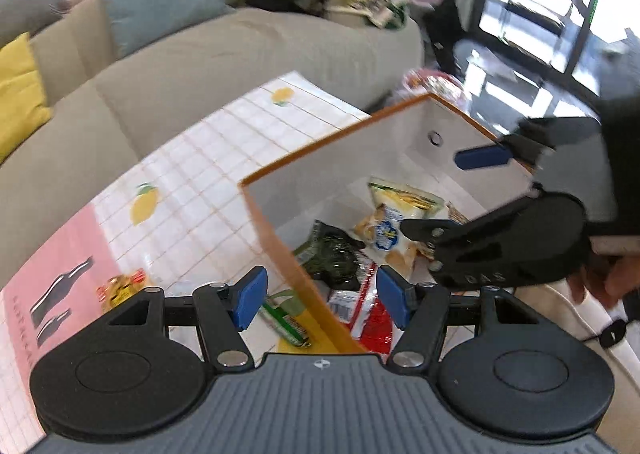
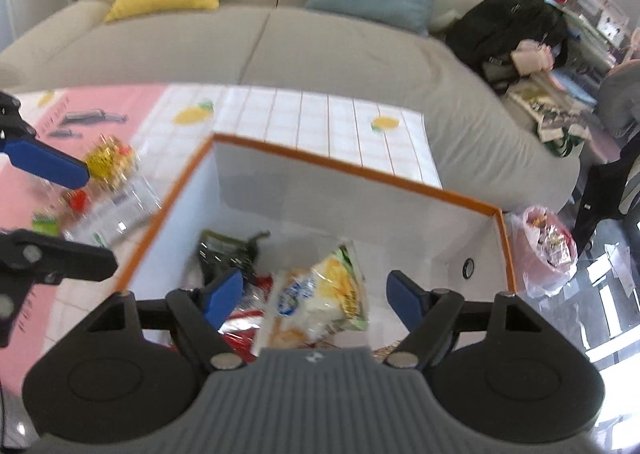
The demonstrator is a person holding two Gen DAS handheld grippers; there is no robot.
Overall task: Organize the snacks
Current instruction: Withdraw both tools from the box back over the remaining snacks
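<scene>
- Right wrist view: the right hand-held gripper [image 2: 316, 296] hangs released over the orange-rimmed box [image 2: 352, 167], nothing between its blue pads, which stand wide apart.
- Directly below and ahead of it, inside the box, lie a yellow-and-white snack bag [image 2: 324, 294], a dark green packet [image 2: 228, 250] toward its left pad, and a red wrapper [image 2: 240, 330] partly under them.
- The left hand-held gripper [image 1: 318, 296] is also released and empty; the box's near wall runs between its pads.
- Still on the counter [image 1: 200, 157], just ahead of its left pad, are a green-and-yellow stick pack [image 1: 286, 320] and, farther left, a gold-and-red crinkly packet [image 1: 120, 286]. A clear wrapper [image 2: 116, 209] lies beside them.
- My judgement: these packs are light, soft and slippery, with contents that may crush. Pinch a sealed edge or a narrow end, gently.
- Beyond the box's far right corner, a pink plastic bag [image 2: 548, 250] holds more wrapped snacks.
</scene>
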